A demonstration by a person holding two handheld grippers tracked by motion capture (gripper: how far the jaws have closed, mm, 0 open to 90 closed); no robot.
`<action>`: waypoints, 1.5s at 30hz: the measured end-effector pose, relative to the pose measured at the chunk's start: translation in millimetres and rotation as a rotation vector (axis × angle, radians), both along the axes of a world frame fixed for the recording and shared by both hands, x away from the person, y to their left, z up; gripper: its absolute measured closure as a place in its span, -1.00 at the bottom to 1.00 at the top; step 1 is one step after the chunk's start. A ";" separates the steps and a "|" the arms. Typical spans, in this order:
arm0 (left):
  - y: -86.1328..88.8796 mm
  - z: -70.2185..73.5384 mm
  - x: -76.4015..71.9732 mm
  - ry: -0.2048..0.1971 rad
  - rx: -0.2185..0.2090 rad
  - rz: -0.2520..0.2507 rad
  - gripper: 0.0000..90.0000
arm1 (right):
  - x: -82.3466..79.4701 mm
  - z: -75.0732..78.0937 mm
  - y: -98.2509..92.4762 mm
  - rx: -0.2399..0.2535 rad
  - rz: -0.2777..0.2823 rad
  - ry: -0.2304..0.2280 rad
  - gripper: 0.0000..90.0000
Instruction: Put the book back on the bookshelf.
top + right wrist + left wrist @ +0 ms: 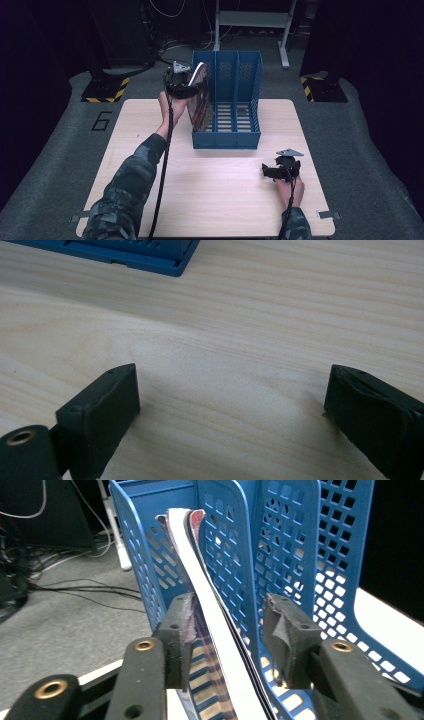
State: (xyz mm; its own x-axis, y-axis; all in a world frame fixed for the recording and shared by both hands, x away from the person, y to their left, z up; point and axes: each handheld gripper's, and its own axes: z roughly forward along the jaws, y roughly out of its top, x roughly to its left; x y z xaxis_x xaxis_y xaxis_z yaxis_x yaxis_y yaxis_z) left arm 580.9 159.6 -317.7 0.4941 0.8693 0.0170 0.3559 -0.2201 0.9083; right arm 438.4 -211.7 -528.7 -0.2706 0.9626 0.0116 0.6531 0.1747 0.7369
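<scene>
The magazine (210,625) stands in the blue rack (226,100), apparently filed; the left gripper (227,645) looks released around it; the right gripper (230,415) idles, spread wide.

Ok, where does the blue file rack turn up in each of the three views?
High view: blue file rack stands at the table's far middle, a magazine in its left slot.
Left gripper view: rack rises just beyond the tongs, across the upper frame.
Right gripper view: its base corner crosses the top left edge.
Shared landmark: the pale wooden table.
</scene>
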 end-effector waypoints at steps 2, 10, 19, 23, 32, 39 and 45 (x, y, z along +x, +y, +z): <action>-3.0 0.4 0.4 0.012 0.012 0.011 0.33 | 0.0 0.0 0.0 0.000 0.000 0.000 -0.84; -14.1 0.9 -3.0 0.000 0.035 0.071 0.85 | 0.0 0.0 0.0 0.000 0.000 0.000 -0.84; -22.2 1.8 -6.0 -0.049 -0.016 0.129 0.87 | -0.3 0.2 -0.7 -0.001 0.006 0.001 -0.84; -22.9 4.9 -3.9 -0.072 -0.043 0.157 0.87 | -0.3 0.3 -0.8 0.002 0.007 0.003 -0.84; -25.1 1.7 10.5 -0.099 -0.107 0.230 0.87 | -0.6 0.4 -0.5 0.005 0.003 0.006 -0.84; -28.4 -6.5 21.2 -0.101 -0.128 0.286 0.87 | -0.6 0.3 -0.6 0.004 0.002 0.004 -0.83; -29.8 -10.6 26.1 -0.112 -0.167 0.326 0.87 | -0.7 0.4 -0.7 0.007 0.003 0.004 -0.83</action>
State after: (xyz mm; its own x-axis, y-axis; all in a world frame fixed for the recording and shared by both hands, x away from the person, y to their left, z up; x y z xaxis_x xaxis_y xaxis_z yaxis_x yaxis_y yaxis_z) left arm 607.0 129.8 -328.3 0.1946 0.9758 -0.0995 0.2792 0.0421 0.9593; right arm 437.7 -212.4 -528.3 -0.2729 0.9619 0.0190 0.6554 0.1714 0.7356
